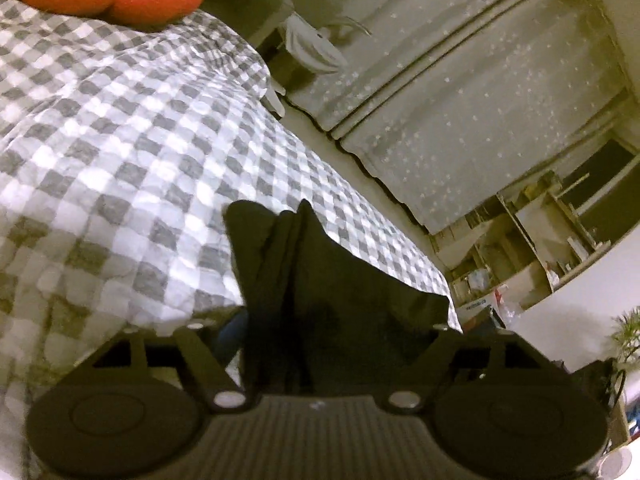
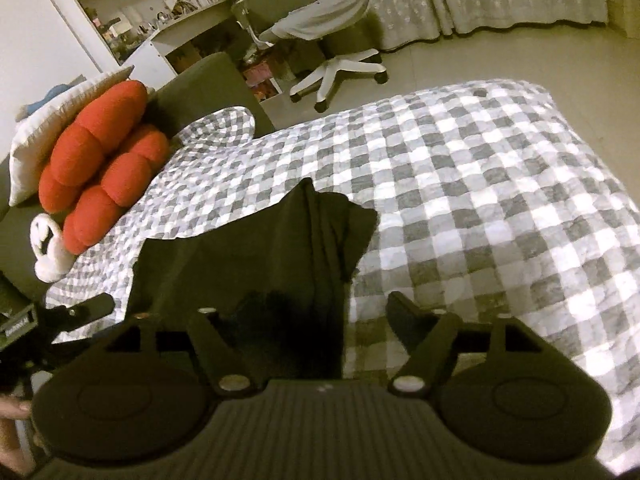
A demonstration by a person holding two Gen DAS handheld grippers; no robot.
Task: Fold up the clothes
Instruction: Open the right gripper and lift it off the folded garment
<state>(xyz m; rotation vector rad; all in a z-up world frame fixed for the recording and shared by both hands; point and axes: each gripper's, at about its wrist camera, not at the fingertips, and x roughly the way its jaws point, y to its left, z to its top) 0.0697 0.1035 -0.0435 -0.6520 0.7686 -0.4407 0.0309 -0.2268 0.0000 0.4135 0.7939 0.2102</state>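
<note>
I see a black piece of clothing lying on the bed, which has a grey and white checked cover. The cloth sits near me, close to the near edge of the bed, bunched up with folds that rise to a point.

My left gripper has its fingers wide apart. The black cloth lies between them and over the middle, but I cannot see the fingers pressing on it.

My right gripper has its fingers wide apart too. The cloth covers its left side, and its right finger is over the bare checked cover, not touching the cloth.

On the far left of the bed sits a red cushion with a white pillow behind it. A white chair stands on the floor past the bed.
</note>
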